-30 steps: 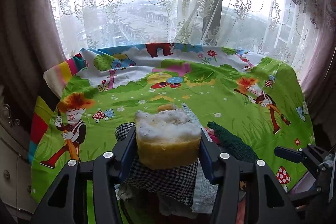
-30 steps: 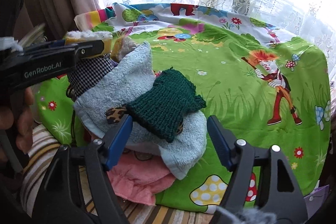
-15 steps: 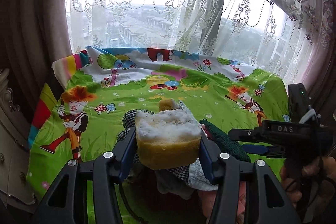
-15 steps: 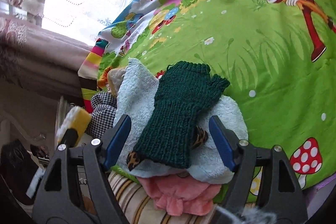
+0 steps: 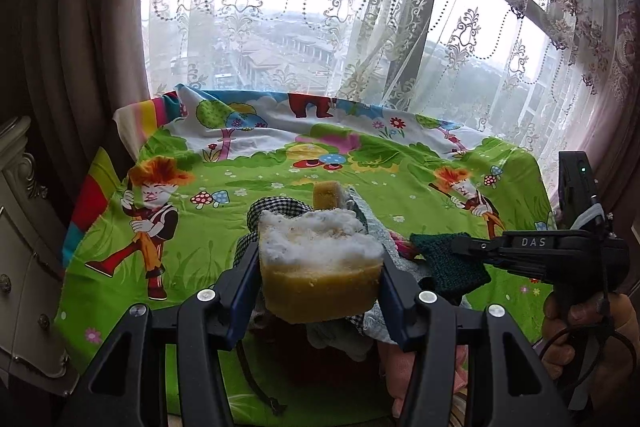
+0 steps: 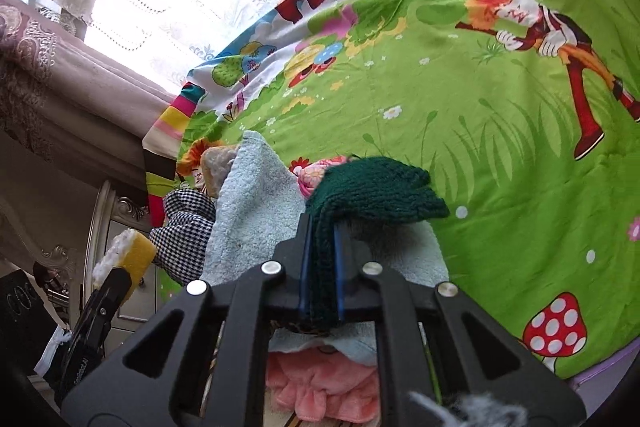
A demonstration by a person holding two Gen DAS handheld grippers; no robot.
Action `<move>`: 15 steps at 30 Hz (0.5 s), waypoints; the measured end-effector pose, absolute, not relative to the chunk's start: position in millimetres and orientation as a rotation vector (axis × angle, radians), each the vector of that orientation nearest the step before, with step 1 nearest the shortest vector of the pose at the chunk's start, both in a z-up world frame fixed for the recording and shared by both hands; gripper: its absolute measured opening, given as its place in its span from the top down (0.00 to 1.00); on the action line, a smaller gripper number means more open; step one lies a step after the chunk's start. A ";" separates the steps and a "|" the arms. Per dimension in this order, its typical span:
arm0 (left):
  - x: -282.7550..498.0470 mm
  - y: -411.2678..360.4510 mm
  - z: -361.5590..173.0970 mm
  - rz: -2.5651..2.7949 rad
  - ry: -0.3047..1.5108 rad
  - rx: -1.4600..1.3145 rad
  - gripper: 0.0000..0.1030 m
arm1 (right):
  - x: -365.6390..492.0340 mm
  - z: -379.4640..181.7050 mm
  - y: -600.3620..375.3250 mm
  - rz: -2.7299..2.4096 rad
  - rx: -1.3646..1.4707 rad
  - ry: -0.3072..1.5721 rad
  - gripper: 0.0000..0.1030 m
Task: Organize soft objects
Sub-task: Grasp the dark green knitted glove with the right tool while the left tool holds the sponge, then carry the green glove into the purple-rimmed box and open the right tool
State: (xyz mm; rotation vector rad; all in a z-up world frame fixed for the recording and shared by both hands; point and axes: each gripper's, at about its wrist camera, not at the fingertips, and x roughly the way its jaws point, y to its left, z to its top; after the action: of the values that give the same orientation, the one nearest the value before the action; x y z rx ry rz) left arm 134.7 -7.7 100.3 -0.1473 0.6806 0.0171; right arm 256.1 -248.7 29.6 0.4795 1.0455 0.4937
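Left wrist view first: the left gripper point(image 5: 320, 279) is pinching a yellow sponge point(image 5: 320, 267) with a fuzzy white top, blue pads pressed into both its sides, and it hangs right over the pile of soft stuff at the near edge of the table. Behind the sponge there's a black-and-white checked cloth point(image 5: 276, 209) and a second little yellow sponge point(image 5: 327, 195) poking up out of the pile. Off to the right, the right gripper point(image 5: 460, 247) comes in sideways with a hand point(image 5: 580, 327) on its grip, and its tip sits in a dark green knitted piece point(image 5: 448, 263). Everything sits on a bright green cartoon tablecloth point(image 5: 248, 215) with mushrooms and a red-haired kid, lace curtain point(image 5: 320, 27) and window behind, white cabinet point(image 5: 24, 247) on the left. Right wrist view: the right gripper point(image 6: 322, 267) has just snapped its jaws together and they're now clamped on the green knitted piece point(image 6: 372, 191), the knit squeezed between the blue pads with its far end fanning out over a light blue towel point(image 6: 256, 203). Under that towel a pink fluffy cloth point(image 6: 320, 383) peeks out at the bottom, the checked cloth point(image 6: 184, 227) is bunched to the left, and the small sponge point(image 6: 218, 163) sticks out behind the towel. Far left you can see the left gripper point(image 6: 116, 275) with the yellow sponge point(image 6: 128, 255) in its tip, just beside the pile.
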 end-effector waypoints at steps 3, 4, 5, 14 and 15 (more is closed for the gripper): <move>128.9 -9.8 105.3 0.016 0.670 -0.146 0.47 | 246.5 44.1 -264.4 0.493 0.468 1.002 0.88; 126.7 -10.6 107.3 0.015 0.667 -0.145 0.47 | 242.2 48.8 -270.8 0.494 0.467 0.992 0.88; 124.3 -11.6 109.6 0.013 0.662 -0.143 0.47 | 237.0 53.8 -278.0 0.493 0.465 0.980 0.88; 105.3 -32.6 123.8 -0.036 0.643 -0.130 0.47 | 145.2 75.0 -372.7 0.408 0.431 0.939 0.88; 103.4 -36.8 124.4 -0.045 0.643 -0.127 0.47 | 133.1 72.1 -384.5 0.388 0.418 0.947 0.88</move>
State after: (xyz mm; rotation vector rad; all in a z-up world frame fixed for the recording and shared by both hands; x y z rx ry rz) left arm 103.4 -36.8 124.4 -0.1269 0.6433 -0.0452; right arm 133.1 -384.5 72.1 0.4180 0.9471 0.3875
